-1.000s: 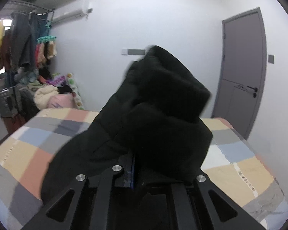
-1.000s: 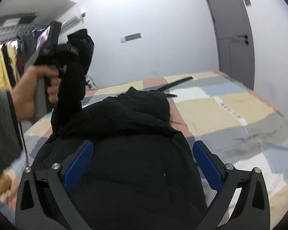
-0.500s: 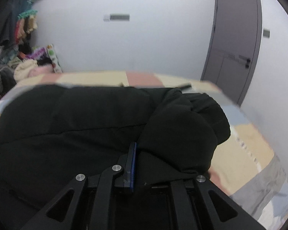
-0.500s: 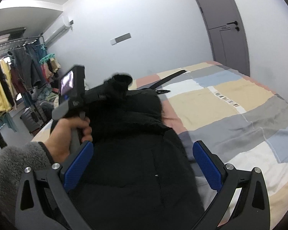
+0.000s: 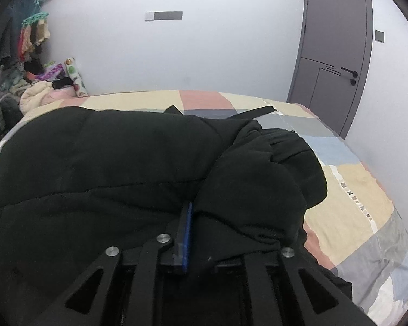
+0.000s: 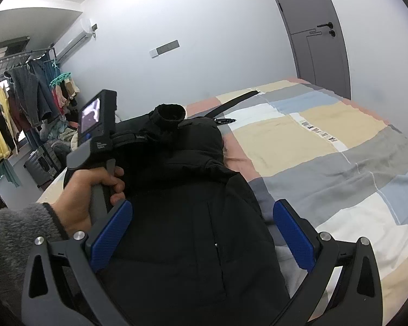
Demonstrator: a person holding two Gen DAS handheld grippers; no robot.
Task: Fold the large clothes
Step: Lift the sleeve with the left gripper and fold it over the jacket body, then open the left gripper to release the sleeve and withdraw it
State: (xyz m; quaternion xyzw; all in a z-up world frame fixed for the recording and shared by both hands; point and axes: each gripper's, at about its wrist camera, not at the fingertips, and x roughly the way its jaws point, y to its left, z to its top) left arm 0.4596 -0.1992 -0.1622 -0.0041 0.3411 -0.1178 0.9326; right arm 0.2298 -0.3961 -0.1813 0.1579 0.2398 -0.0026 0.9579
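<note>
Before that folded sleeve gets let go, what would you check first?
1. Black puffy jacket lies on the patchwork bedspread: ok.
2. Sleeve cuff laid across the jacket's body: ok.
3. Left hand-held gripper is free of the sleeve: not ok. Its jaws have just been opening, but fabric sits between them.
4. Right hand-held gripper open, pads off the cloth: ok.
5. Black strap beyond the jacket is clear of the fold: cannot tell.

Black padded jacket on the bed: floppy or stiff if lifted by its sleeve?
Black padded jacket likely floppy: its sleeve lies draped and creased. Quilted bulk suggests it is puffy but light. Probably sags instead of holding shape.
</note>
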